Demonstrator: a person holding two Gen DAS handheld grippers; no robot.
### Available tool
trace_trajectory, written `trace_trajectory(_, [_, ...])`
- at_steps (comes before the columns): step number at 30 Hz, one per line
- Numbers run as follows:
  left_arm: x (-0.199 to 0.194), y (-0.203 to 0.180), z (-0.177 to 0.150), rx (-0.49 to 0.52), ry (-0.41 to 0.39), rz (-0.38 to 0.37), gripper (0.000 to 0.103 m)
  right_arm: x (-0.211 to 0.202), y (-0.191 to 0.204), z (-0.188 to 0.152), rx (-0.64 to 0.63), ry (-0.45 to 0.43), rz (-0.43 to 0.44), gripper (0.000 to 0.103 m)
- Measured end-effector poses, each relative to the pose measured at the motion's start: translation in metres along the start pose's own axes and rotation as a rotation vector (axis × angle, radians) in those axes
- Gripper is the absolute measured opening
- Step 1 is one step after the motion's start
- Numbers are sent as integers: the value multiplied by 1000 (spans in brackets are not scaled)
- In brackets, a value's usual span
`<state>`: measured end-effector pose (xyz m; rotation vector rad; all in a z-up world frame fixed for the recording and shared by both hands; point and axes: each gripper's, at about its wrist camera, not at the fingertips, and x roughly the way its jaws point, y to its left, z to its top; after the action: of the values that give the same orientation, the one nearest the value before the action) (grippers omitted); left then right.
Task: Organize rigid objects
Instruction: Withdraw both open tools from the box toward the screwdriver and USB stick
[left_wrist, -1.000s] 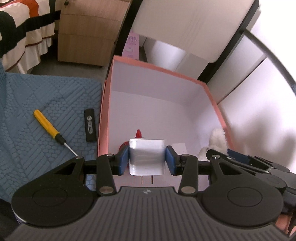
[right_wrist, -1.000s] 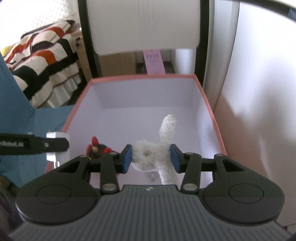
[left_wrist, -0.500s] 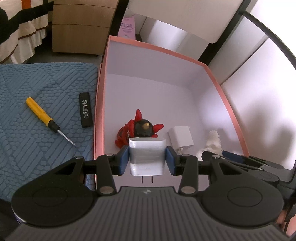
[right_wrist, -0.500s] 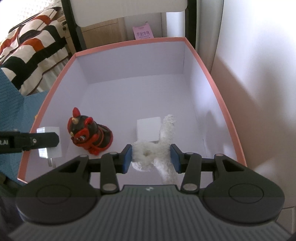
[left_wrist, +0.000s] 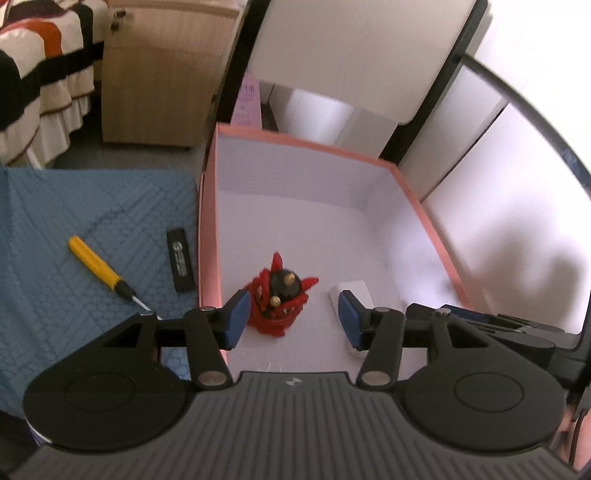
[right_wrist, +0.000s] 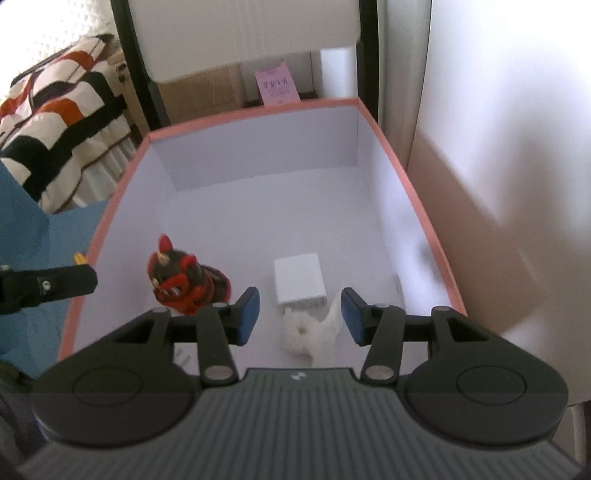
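Observation:
A pink-rimmed box (left_wrist: 424, 206) with a white inside holds a red and black figurine (left_wrist: 279, 299), a white charger block (right_wrist: 300, 281) and a white fluffy toy (right_wrist: 308, 332). My left gripper (left_wrist: 293, 319) is open and empty above the box's near left corner. My right gripper (right_wrist: 299, 317) is open above the fluffy toy, which lies on the box floor below it. The figurine (right_wrist: 181, 280) also shows in the right wrist view. Prongs of another white charger (right_wrist: 183, 356) peek out by the left finger there.
A yellow-handled screwdriver (left_wrist: 99, 269) and a black stick-shaped device (left_wrist: 180, 260) lie on a blue textured mat (left_wrist: 74, 229) left of the box. A wooden cabinet (left_wrist: 159, 74), a striped bedspread (left_wrist: 33, 74) and white panels (left_wrist: 498, 203) surround the area.
My left gripper opened and let go of the white charger into the box. My right gripper opened and dropped the fluffy toy onto the box floor.

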<state>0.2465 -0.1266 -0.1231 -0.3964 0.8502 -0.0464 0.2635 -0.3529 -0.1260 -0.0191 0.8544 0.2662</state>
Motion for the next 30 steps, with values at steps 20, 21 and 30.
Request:
trace_trajectory(20, [-106,40,17,29,-208,18,59,-89,69,29,-85,-204,21,51])
trace_trajectory(21, [-108,43,17,31,-211,20,59,-91,74,29,-91,-209,25,52])
trace_trajectory(30, [-114,75,13,18,-236,30,59,-94,116,15,-148,-220,32,52])
